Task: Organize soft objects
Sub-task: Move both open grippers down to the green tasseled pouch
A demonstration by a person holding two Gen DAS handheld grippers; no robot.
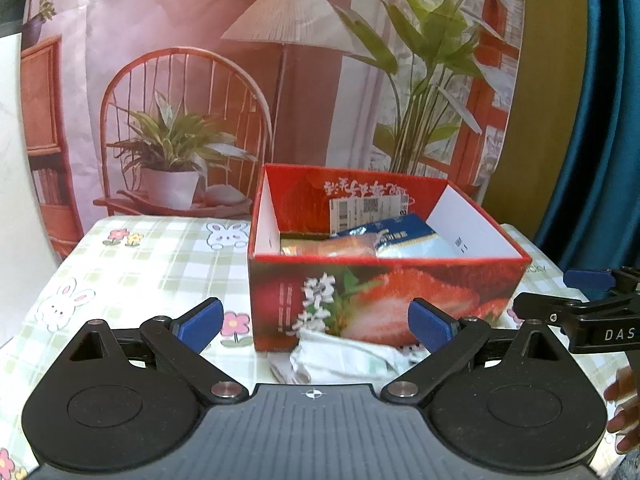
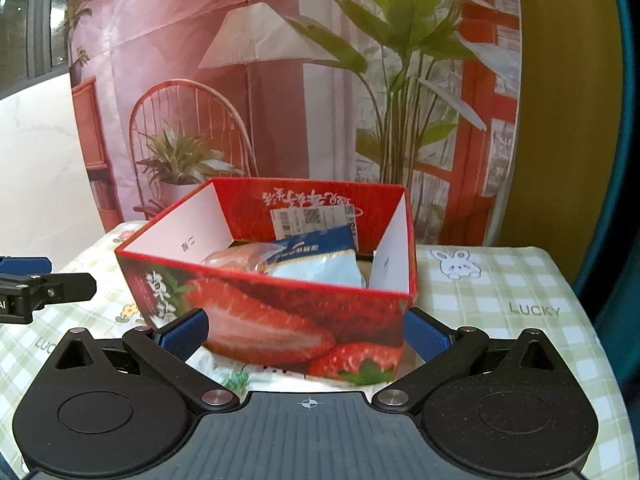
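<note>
1. On the checked cloth (image 1: 132, 264), just this side of the red box (image 1: 384, 300), lies a crumpled white cloth (image 1: 340, 360), touching the foot of the box's near wall.
2. The left gripper (image 1: 316, 324) has its blue pads spread wide and holds nothing; the white cloth sits directly ahead of it and low, between the two pads and slightly right of centre.
3. The right gripper (image 2: 306, 334) is also spread and empty. In its view it faces the box's near right corner, and only a scrap of the white cloth (image 2: 208, 360) shows by its left pad.
4. The box already holds soft packets: a blue pouch (image 1: 392, 236) and an orange-wrapped one (image 1: 340, 246), lying low against the far wall.
5. Judging from this, the left gripper is the nearer and better lined up. The white cloth's long axis runs roughly left to right, across the gap between the pads, so a close here would likely bunch it lengthwise unless the gripper turns or takes one end.
6. The likely next step is a drop forward and down onto the heap, then a lift over the near wall. The box wall just behind it leaves little room to overshoot.
</note>
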